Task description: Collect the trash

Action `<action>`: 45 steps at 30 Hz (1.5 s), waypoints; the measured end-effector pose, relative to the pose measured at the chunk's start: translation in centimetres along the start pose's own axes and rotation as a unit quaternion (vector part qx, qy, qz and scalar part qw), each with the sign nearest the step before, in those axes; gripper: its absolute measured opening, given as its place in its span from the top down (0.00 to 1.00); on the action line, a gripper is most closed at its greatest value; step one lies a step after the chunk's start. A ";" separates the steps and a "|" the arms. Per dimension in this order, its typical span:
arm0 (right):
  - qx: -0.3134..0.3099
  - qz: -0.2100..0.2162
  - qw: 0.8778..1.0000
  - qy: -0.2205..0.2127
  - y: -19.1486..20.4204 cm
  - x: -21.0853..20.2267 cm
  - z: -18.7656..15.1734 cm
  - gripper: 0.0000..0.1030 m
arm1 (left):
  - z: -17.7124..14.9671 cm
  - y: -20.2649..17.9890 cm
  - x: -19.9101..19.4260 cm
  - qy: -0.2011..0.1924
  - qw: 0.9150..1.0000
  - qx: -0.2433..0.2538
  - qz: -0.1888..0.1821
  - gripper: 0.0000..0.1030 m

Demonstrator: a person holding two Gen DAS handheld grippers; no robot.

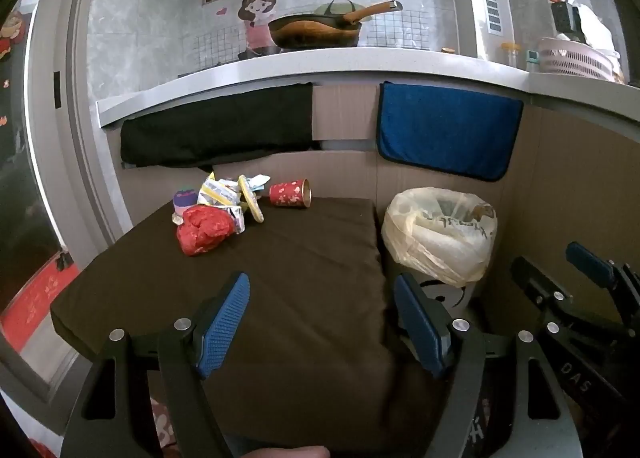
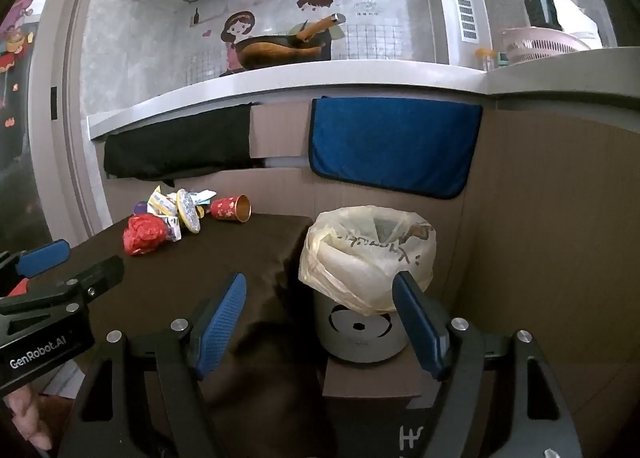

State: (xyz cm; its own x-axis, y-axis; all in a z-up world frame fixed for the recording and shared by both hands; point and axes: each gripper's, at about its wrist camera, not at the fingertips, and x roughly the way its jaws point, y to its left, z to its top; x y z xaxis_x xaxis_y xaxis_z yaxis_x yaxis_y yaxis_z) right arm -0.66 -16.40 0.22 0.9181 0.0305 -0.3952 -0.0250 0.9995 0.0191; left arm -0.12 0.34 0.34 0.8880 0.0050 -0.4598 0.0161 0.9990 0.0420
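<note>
A heap of trash lies at the far left of the brown table (image 1: 280, 278): a crumpled red wrapper (image 1: 204, 230) (image 2: 142, 235), white and yellow packets (image 1: 224, 198) (image 2: 166, 210), and a red paper cup (image 1: 289, 194) (image 2: 230, 209) on its side. A grey bin lined with a pale plastic bag (image 1: 438, 234) (image 2: 368, 258) stands to the right of the table. My left gripper (image 1: 320, 324) hovers open over the table's near part, nothing between its blue pads. My right gripper (image 2: 320, 324) is open too, in front of the bin, and shows in the left wrist view (image 1: 560, 278).
A kitchen counter (image 1: 320, 62) with a wok (image 1: 316, 30) runs behind. A black cloth (image 1: 216, 126) and a blue towel (image 1: 448, 130) hang from its edge. Brown cardboard panels (image 2: 560, 218) wall in the bin at the right. The bin stands on a box (image 2: 372, 378).
</note>
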 end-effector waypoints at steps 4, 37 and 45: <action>0.006 -0.002 1.000 -0.002 -0.2 -0.4 0.5 0.29 | -0.1 0.0 0.1 0.004 1.000 0.000 0.001 0.27; 0.006 0.000 1.000 -0.005 0.0 -0.5 0.7 0.29 | 0.1 0.1 -0.3 0.001 1.000 -0.005 0.002 0.27; 0.006 0.000 1.000 -0.005 0.0 -0.4 0.6 0.29 | 0.0 0.2 -0.3 0.001 1.000 -0.006 0.002 0.27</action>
State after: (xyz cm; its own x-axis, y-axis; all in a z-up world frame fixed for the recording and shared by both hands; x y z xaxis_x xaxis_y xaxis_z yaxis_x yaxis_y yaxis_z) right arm -0.84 -16.42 0.94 0.9224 0.0298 -0.3851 -0.0197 0.9994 0.0302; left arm -0.35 0.50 0.51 0.8869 0.0086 -0.4619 0.0079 0.9994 0.0338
